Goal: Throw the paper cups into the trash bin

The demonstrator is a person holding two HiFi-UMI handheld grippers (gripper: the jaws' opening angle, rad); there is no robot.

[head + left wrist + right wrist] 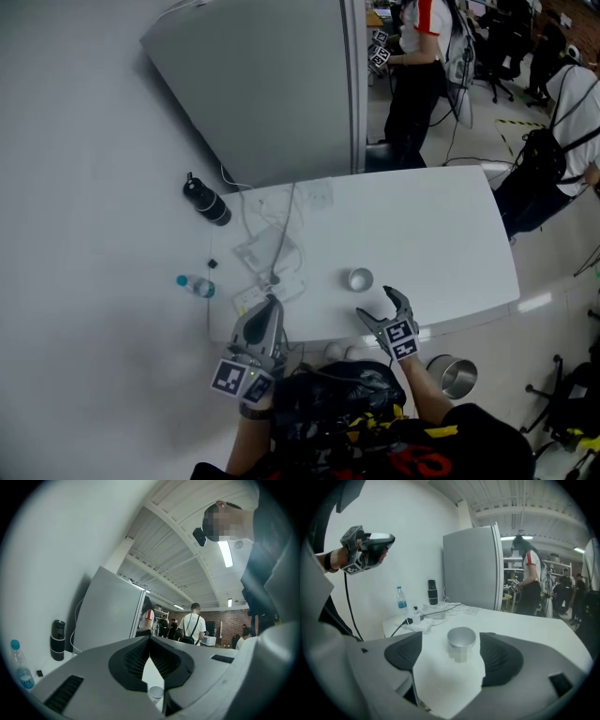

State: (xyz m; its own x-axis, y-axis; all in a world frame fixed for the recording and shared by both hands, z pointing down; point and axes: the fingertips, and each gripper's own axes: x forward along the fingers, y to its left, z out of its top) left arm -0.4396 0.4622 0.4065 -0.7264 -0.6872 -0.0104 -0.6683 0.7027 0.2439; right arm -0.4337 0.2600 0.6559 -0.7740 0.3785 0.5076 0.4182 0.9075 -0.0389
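One paper cup (pixel 360 278) stands upright on the white table (pixel 441 234), near its front edge. My right gripper (pixel 375 302) is open just short of the cup, which stands ahead of its jaws, apart from both pads. The right gripper view shows the cup (pixel 461 640) centred beyond the gripper (pixel 452 663). My left gripper (pixel 271 305) is shut and empty at the table's front left; in its own view the gripper (pixel 149 641) has the cup (pixel 156 693) low in the gap under its tips. A round metal trash bin (pixel 457 377) stands on the floor at the right of the person's arm.
A black bottle (pixel 208 202), a water bottle (pixel 195 285) and a power strip with cables (pixel 269 255) crowd the table's left side. A tall grey cabinet (pixel 272 84) stands behind the table. People (pixel 417 66) stand beyond it.
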